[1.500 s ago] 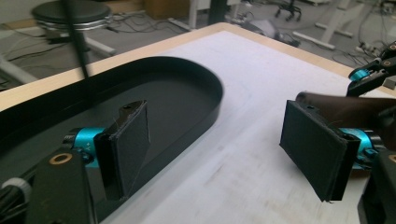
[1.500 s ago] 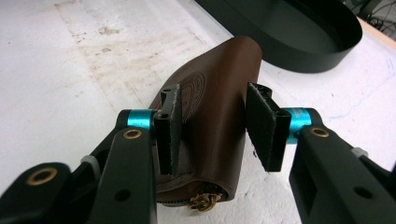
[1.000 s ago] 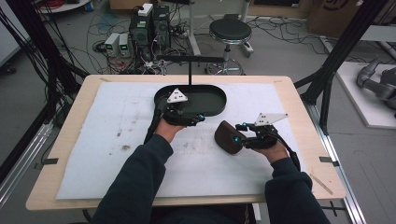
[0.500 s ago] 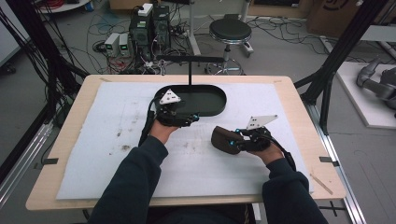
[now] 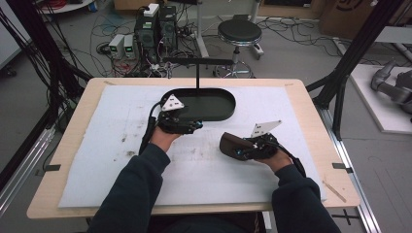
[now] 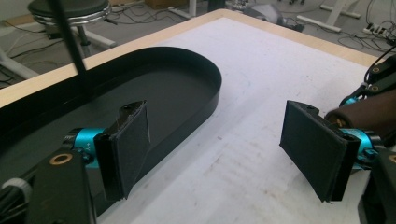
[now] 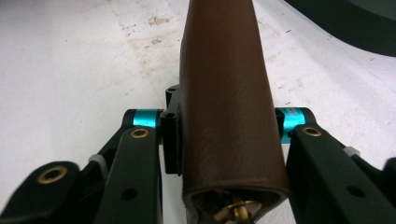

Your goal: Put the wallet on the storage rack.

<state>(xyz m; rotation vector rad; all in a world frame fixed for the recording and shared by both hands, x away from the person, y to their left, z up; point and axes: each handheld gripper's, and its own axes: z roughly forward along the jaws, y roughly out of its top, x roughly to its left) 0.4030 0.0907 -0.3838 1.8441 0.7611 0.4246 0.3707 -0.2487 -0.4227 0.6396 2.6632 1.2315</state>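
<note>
A brown leather case (image 5: pixel 227 143) sticks out to the left of my right gripper (image 5: pixel 239 148), just above the white mat. In the right gripper view the case (image 7: pixel 224 79) stands between the jaws of my right gripper (image 7: pixel 224 127). Those jaws have just been closing, and both pads press on its sides. A brass fitting shows at the case's near end. My left gripper (image 5: pixel 195 126) hovers at the front rim of the black oval tray (image 5: pixel 228 110). It (image 6: pixel 217 122) is open with nothing between the jaws, and the case (image 6: pixel 369 111) lies off to the right.
A black post with a crossbar (image 5: pixel 197 73) rises from the tray's far side. The white mat (image 5: pixel 97 145) covers most of the wooden table and carries dark smudges at the left. A stool (image 5: pixel 239 33) and electronics stand on the floor beyond the table.
The right jaws have drawn in on the brown case, which shifted slightly left. My left hand has slid a little toward the near left along the tray's front rim.
</note>
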